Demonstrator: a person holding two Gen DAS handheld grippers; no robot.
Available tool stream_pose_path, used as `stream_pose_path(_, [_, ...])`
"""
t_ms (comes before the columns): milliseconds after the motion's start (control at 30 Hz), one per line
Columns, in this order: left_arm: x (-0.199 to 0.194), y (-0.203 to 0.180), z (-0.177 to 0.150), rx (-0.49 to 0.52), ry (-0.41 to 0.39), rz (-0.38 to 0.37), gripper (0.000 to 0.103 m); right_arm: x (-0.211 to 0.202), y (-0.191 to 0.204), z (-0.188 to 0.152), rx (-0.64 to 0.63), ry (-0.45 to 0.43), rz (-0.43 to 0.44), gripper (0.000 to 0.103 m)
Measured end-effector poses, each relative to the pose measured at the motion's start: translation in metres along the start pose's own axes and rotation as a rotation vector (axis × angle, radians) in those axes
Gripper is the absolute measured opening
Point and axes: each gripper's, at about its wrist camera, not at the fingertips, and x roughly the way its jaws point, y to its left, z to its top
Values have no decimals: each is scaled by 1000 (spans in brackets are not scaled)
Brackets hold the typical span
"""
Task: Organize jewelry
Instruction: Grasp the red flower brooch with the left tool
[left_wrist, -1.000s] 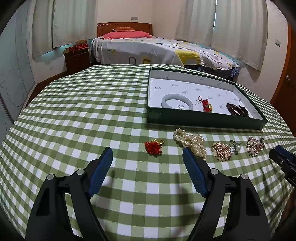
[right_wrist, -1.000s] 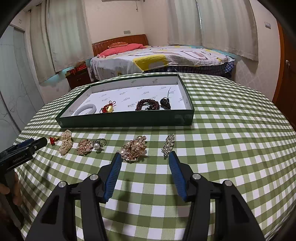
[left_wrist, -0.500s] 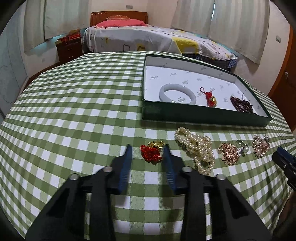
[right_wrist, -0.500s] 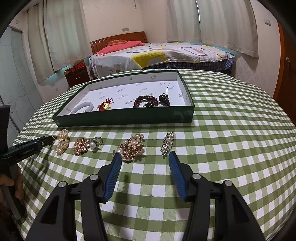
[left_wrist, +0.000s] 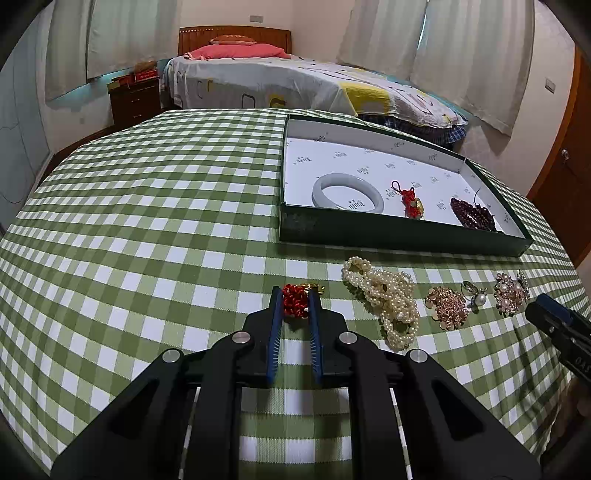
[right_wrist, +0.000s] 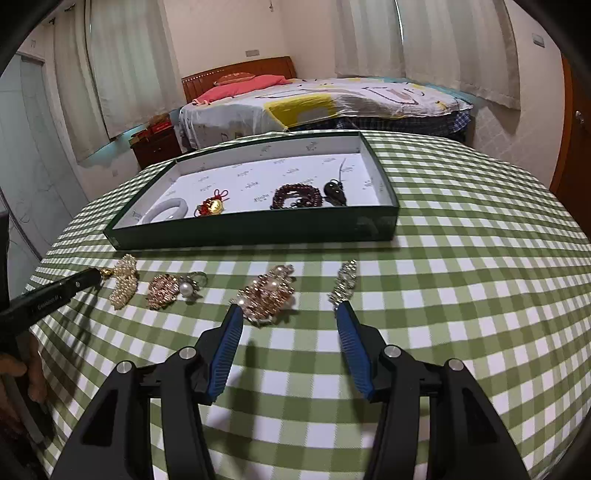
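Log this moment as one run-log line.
left gripper: closing on red ornament | right gripper: open, empty | tray: three pieces visible

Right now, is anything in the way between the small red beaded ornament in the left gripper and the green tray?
Nothing visible: only bare checked cloth separates the small red beaded ornament, in the closing left gripper, from the green tray.

A home bedroom, with a table standing at the foot of the bed

A made bed (left_wrist: 295, 79) with a wooden headboard (left_wrist: 234, 35) and pink pillows (left_wrist: 240, 51) is filling the far side of the room, a patterned spread lying over it. Pale curtains (left_wrist: 469, 55) are hanging at the windows, and a dark wooden nightstand (left_wrist: 135, 99) is sitting beside the bed. A green-and-white checked tablecloth (left_wrist: 147, 221) is covering the round table in front, and a wooden door (left_wrist: 565, 177) is showing at the right edge.
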Motion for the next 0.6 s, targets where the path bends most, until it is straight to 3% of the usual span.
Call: stream_pose_path(600, [-1, 1, -1, -6, 7, -4, 14, 22, 13, 11, 26, 91, 43, 53])
